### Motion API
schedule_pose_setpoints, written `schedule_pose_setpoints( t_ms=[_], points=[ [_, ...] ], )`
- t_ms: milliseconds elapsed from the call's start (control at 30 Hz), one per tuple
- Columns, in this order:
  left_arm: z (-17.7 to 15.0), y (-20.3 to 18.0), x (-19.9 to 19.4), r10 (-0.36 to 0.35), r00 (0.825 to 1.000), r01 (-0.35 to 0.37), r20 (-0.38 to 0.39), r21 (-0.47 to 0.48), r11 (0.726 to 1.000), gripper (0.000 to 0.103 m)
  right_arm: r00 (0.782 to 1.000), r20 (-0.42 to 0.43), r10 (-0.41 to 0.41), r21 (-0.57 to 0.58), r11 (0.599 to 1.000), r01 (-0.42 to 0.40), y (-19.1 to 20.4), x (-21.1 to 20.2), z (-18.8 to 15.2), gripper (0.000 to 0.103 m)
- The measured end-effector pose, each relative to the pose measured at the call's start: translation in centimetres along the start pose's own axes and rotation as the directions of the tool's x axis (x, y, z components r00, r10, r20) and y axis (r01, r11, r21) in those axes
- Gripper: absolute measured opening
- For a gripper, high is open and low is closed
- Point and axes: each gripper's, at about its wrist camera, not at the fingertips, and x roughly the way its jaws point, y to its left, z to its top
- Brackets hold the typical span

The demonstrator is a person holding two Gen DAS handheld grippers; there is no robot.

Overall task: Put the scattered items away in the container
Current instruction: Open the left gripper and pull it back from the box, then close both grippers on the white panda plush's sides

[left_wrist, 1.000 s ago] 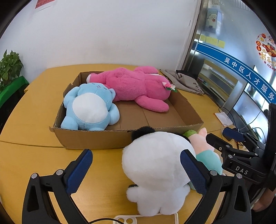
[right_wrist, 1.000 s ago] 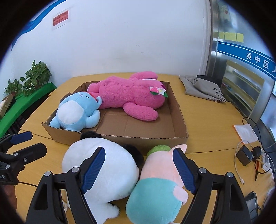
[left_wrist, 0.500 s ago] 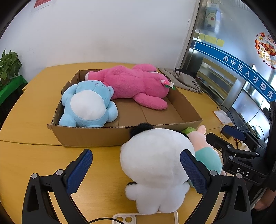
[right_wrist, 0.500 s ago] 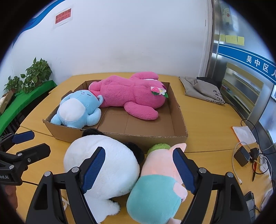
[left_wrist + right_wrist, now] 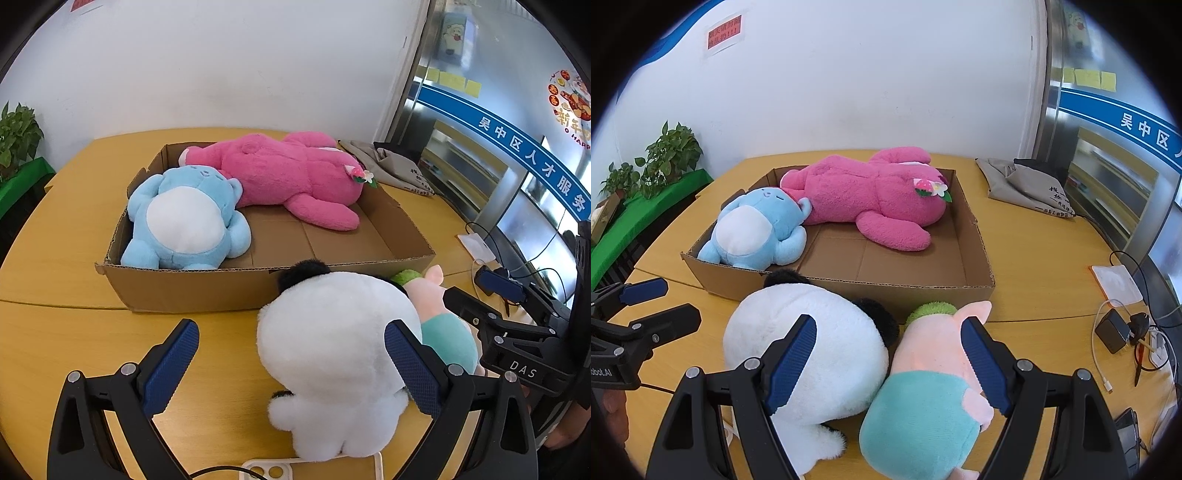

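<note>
Right wrist view: our right claw (image 5: pixel 888 360) hangs wide open over the pink toy (image 5: pixel 934 373), gripping nothing; left claw (image 5: pixel 291 365) gapes beside the white toy (image 5: pixel 332 354). We're pre-grab, so next: close, lift into the box (image 5: pixel 975 236) ahead.

Black grippers (image 5: pixel 291 363), blue ribbed pads (image 5: pixel 792 363)

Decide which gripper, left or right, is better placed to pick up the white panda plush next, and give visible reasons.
Left, probably. The left gripper is open with the white panda plush partly between its fingers. The right gripper is also open, but it straddles the seam between the panda and the pink pig plush.
</note>
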Motion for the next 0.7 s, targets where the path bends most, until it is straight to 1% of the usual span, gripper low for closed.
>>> schedule_pose_setpoints(
  t_ms=[233, 367, 500, 600, 633, 700],
  points=[
    [0.1, 0.1, 0.8, -0.021, 1.0, 0.021, -0.016, 0.001, 1.0, 0.102, 1.0, -0.001, 0.029, 0.0, 1.0, -0.029, 0.0, 0.4, -0.2, 0.081],
    [0.7, 1.0, 1.7, -0.078, 0.996, 0.076, -0.042, -0.037, 0.996, 0.102, 0.999, -0.017, 0.047, -0.018, 0.999, -0.048, 0.6, 1.0, -0.5, 0.081],
    [1.5, 1.1, 3.8, -0.17, 0.982, 0.166, -0.083, -0.049, 0.985, 0.102, 0.994, -0.063, 0.083, -0.06, 0.994, -0.087, 1.4, 2.0, -1.4, 0.081],
    [1.8, 0.9, 6.0, -0.223, 0.966, 0.219, -0.128, -0.041, 0.975, 0.102, 0.983, -0.112, 0.146, -0.079, 0.985, -0.155, 2.4, 3.3, -2.2, 0.081],
    [1.7, 0.8, 6.7, -0.237, 0.96, 0.235, -0.147, -0.034, 0.971, 0.102, 0.98, -0.122, 0.158, -0.08, 0.982, -0.168, 2.7, 3.7, -2.5, 0.081],
    [1.4, 0.5, 8.2, -0.232, 0.955, 0.235, -0.183, -0.004, 0.972, 0.102, 0.977, -0.119, 0.179, -0.07, 0.98, -0.188, 3.0, 4.3, -2.6, 0.082]
  ],
)
